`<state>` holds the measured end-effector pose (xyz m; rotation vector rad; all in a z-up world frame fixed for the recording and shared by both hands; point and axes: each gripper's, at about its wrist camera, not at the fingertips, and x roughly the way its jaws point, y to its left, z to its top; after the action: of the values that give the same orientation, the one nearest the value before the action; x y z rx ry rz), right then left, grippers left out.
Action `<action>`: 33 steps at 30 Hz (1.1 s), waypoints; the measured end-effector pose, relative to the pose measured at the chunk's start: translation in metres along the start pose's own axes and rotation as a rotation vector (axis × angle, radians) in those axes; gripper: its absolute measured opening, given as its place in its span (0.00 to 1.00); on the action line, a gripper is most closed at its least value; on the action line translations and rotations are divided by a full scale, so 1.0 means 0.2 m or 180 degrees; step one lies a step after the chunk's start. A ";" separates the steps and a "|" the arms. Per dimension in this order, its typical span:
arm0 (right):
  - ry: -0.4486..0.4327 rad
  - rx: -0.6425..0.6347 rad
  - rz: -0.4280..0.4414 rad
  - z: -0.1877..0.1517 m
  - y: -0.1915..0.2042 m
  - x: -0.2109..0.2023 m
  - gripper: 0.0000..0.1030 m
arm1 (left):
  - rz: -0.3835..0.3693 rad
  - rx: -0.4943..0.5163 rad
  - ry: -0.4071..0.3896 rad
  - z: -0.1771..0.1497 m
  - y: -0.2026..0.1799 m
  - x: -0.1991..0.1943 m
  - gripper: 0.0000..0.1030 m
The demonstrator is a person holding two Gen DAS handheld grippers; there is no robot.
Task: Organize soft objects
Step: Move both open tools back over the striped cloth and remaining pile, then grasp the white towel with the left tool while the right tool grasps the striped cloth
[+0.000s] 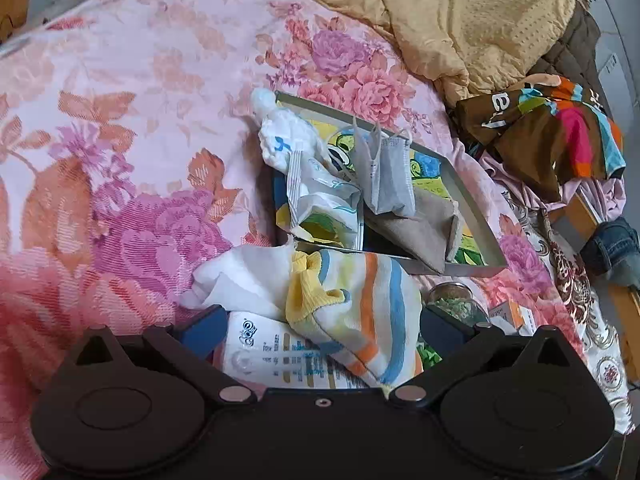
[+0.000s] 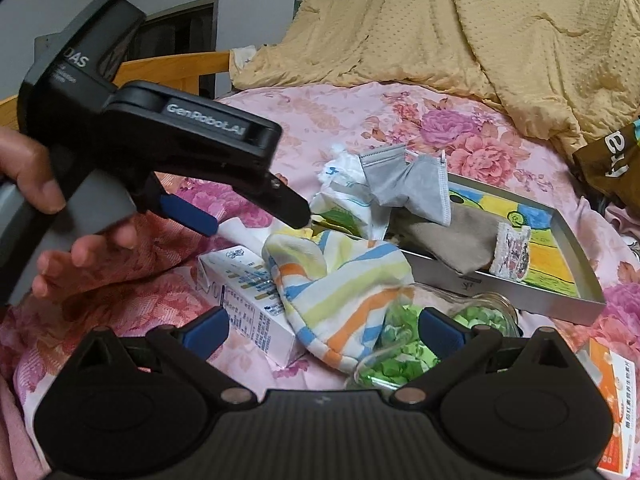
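A shallow grey tray (image 2: 532, 298) with a bright cartoon picture on its floor is set on the flowered bedspread (image 1: 132, 128), and it appears to serve as the collecting place for the soft things. Already inside the tray are a grey face mask (image 2: 416, 184), a crumpled white packet with blue print (image 1: 316, 196) at the tray's far-left corner, and a brownish-grey cloth (image 2: 452, 246) draped over the tray's near wall.

The striped cloth (image 2: 340, 280), white with orange, blue and yellow bands, is not yet in the tray: it lies just outside the tray's near-left corner, partly heaped on a white carton (image 2: 248, 300) and touching a glass jar of green bits (image 2: 404, 344) that lies on its side beside the tray's near wall. An orange-and-white box (image 2: 612, 392) lies off the tray's near-right corner. These hard items are likely being left out because only soft goods are to be gathered.

The left gripper (image 2: 256, 222) is held by a hand (image 2: 60, 208) above the striped cloth's far edge, angled downward toward the tray's near-left corner; its jaws are spread and nothing is held between them. The right gripper (image 2: 324, 326) is poised low on the side of the cloth away from the tray, jaws also wide apart and empty, the cloth and jar lying between its fingers in its own view. Judging from this, the cloth is being lined up for a grasp and a transfer into the tray.
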<state>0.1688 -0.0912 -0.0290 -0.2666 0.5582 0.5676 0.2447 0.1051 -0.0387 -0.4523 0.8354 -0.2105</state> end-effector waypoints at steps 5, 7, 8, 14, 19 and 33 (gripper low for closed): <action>0.0015 0.0060 0.0002 0.00 -0.01 0.04 1.00 | -0.0025 -0.0089 0.0011 0.04 0.04 0.06 0.99; 0.0024 0.0076 -0.0008 0.00 -0.02 0.06 1.00 | -0.0034 -0.0139 0.0019 0.05 0.06 0.09 0.99; 0.0029 0.0084 -0.0011 0.00 -0.02 0.07 0.99 | -0.0041 -0.0158 0.0022 0.06 0.07 0.09 0.99; 0.0013 0.0067 -0.0035 0.01 -0.02 0.10 0.99 | -0.0045 -0.0224 0.0093 0.05 0.12 0.15 0.99; -0.0004 0.0046 0.0024 0.03 0.00 0.14 0.99 | -0.0092 -0.0249 0.0109 0.06 0.13 0.19 0.97; 0.0060 0.0288 0.0088 0.08 -0.02 0.24 0.81 | -0.0259 -0.0591 0.0074 0.12 0.25 0.26 0.83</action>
<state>0.2117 -0.0668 -0.0431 -0.1790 0.6048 0.5654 0.2965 0.1387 -0.0823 -0.6596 0.8637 -0.2145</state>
